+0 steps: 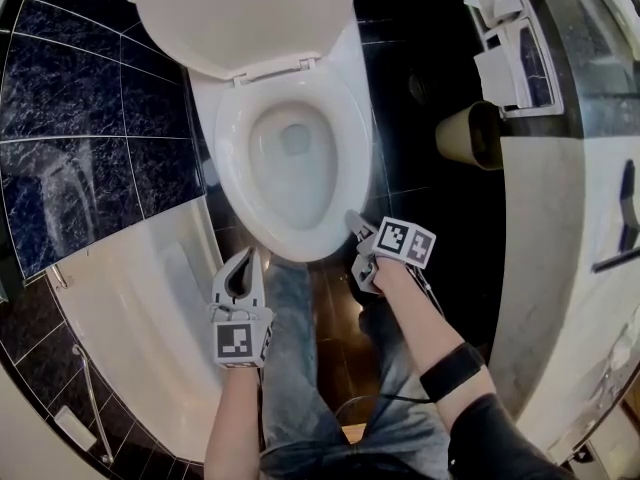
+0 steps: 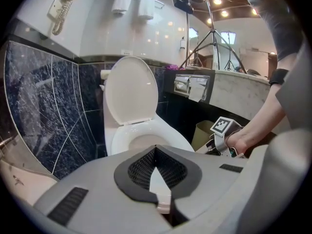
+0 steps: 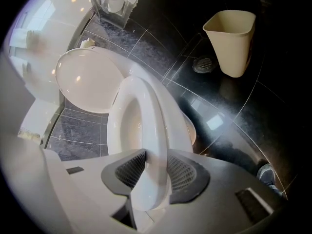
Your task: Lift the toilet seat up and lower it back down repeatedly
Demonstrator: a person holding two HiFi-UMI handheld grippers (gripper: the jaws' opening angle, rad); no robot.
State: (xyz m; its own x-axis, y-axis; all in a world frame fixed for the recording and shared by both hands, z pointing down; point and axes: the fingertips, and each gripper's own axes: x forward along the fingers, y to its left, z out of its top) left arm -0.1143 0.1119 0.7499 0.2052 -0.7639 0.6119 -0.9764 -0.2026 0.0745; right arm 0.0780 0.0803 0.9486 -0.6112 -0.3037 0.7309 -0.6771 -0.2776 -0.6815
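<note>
Right tool [image 3: 155,160] is clamped on the front rim of the toilet seat [image 3: 146,111], low over the bowl [image 1: 290,168]; left tool [image 2: 156,152] has jaws together, empty, just before the bowl; the glossy rim could slip and slam.

The floor [image 3: 234,111] is laid with dark, glossy tiles with thin pale joints, and it mirrors bright patches of light. A white toilet [image 1: 350,78] stands on it against the tiled wall. Off to the toilet's side a beige bin [image 3: 231,40] stands upright on the tiles, apart from the toilet, with a round drain [image 3: 204,65] set into the floor just beside it.
</note>
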